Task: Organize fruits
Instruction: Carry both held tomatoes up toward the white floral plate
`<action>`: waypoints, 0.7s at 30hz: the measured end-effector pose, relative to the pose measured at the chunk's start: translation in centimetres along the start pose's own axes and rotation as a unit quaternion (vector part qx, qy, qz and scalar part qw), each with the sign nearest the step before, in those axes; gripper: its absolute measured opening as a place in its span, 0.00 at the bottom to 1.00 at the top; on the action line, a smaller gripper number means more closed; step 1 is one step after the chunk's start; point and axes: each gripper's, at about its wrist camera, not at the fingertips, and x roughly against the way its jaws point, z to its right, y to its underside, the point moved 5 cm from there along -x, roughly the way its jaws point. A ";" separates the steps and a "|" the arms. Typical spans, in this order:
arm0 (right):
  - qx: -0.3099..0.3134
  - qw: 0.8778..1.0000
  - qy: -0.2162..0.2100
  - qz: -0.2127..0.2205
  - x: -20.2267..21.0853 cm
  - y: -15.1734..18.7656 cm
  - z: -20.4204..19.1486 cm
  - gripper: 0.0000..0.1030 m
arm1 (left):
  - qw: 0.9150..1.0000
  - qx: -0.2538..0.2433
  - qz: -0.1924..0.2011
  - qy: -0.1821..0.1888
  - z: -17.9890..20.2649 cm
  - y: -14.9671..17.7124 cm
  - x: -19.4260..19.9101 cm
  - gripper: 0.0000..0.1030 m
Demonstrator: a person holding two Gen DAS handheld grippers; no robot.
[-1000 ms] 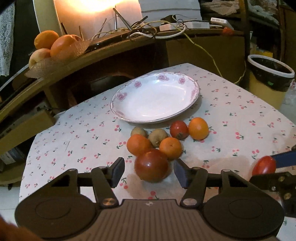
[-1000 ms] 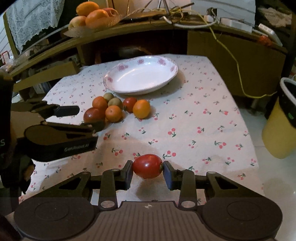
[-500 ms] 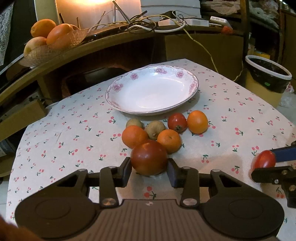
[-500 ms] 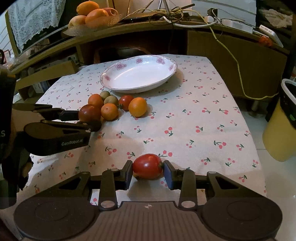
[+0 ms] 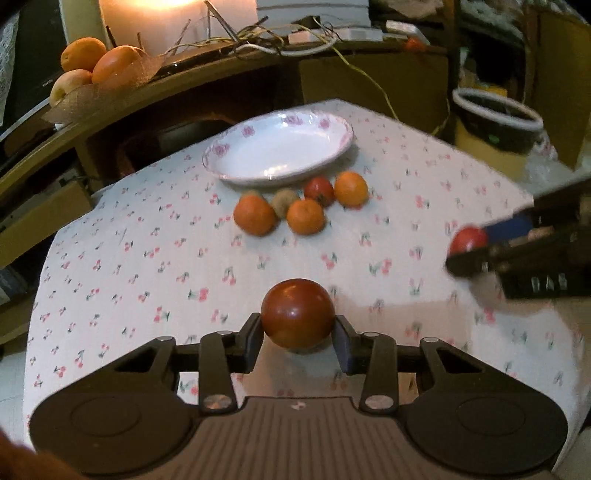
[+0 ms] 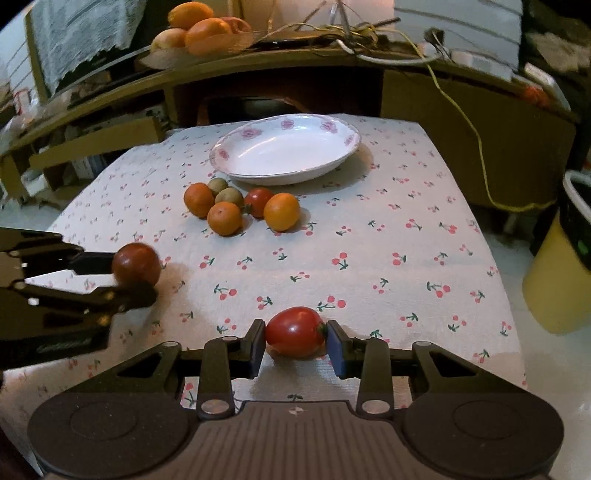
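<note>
Once among fruit, dark tomato [image 5: 297, 313] lifted (left tongs [image 5: 297, 341])

**A lived-in home dining corner**

This is a home. The table [image 6: 388, 236] wears a cherry-print cloth under a floral-rimmed plate [image 6: 284, 151]. Behind it a curved wooden shelf [image 6: 295, 62] carries a fruit basket [image 6: 199, 33] and tangled cables [image 6: 369, 40]. A lace curtain [image 6: 74, 37] hangs at left, and a yellow bin [image 6: 561, 273] stands on the floor.
</note>
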 end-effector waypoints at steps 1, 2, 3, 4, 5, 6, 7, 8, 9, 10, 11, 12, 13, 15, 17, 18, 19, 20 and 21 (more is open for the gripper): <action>0.006 1.000 0.002 0.001 -0.1 0.1 -0.1 0.39 | 1.000 -0.006 0.003 -0.001 0.0 0.2 0.0 0.45; 0.011 1.000 0.003 0.001 -0.2 0.2 -0.2 0.40 | 1.000 -0.010 0.004 -0.001 0.1 0.2 0.1 0.45; 0.016 1.000 0.004 0.004 -0.2 0.3 -0.3 0.41 | 1.000 -0.011 0.004 -0.001 0.1 0.1 0.1 0.45; 0.023 1.000 0.005 0.006 -0.2 0.4 -0.4 0.43 | 1.000 -0.012 0.004 0.000 0.1 0.0 0.0 0.45; 0.025 1.000 0.004 0.007 -0.2 0.4 -0.5 0.44 | 1.000 -0.013 0.004 0.000 0.1 0.0 -0.1 0.46; 0.026 1.000 0.002 0.008 -0.2 0.5 -0.5 0.46 | 1.000 -0.015 0.006 0.001 0.1 -0.1 -0.1 0.46; 0.026 1.000 0.001 0.010 -0.2 0.5 -0.5 0.49 | 1.000 -0.017 0.009 0.001 0.2 -0.2 -0.1 0.47; 0.025 1.000 0.000 0.010 -0.1 0.6 -0.5 0.50 | 1.000 -0.018 0.012 0.001 0.3 -0.3 -0.1 0.50; 0.024 1.000 0.001 0.010 0.0 0.7 -0.4 0.55 | 1.000 -0.019 0.014 0.002 0.3 -0.3 0.0 0.52; 0.022 1.000 0.001 0.011 0.0 0.7 -0.4 0.57 | 1.000 -0.021 0.015 0.002 0.3 -0.3 0.0 0.53; 0.019 1.000 0.001 0.012 0.0 0.6 -0.3 0.57 | 1.000 -0.022 0.015 0.000 0.3 -0.2 0.0 0.53; 0.016 1.000 0.002 0.012 0.0 0.6 -0.2 0.57 | 1.000 -0.022 0.015 -0.002 0.3 -0.2 -0.1 0.55; 0.014 1.000 0.003 0.012 -0.1 0.5 -0.2 0.57 | 1.000 -0.021 0.015 -0.003 0.3 -0.2 -0.1 0.55; 0.008 1.000 0.004 0.013 -0.1 0.4 0.0 0.57 | 1.000 -0.013 0.015 -0.002 0.1 -0.3 -0.4 0.57; 0.001 1.000 0.003 0.013 -0.3 0.3 0.2 0.57 | 1.000 0.000 0.013 0.005 0.0 -0.4 -0.7 0.57; -0.001 1.000 0.003 0.014 -0.4 0.3 0.2 0.57 | 1.000 0.005 0.011 0.006 0.0 -0.4 -0.7 0.57; -0.003 1.000 0.003 0.014 -0.5 0.2 0.2 0.57 | 1.000 0.007 0.011 0.005 0.0 -0.4 -0.7 0.57; -0.005 1.000 0.002 0.015 -0.5 0.1 0.2 0.57 | 1.000 0.007 0.010 0.005 0.0 -0.5 -0.8 0.56; -0.007 1.000 0.000 0.015 -0.6 0.0 0.2 0.57 | 1.000 0.010 0.010 0.008 0.1 -0.5 -0.8 0.50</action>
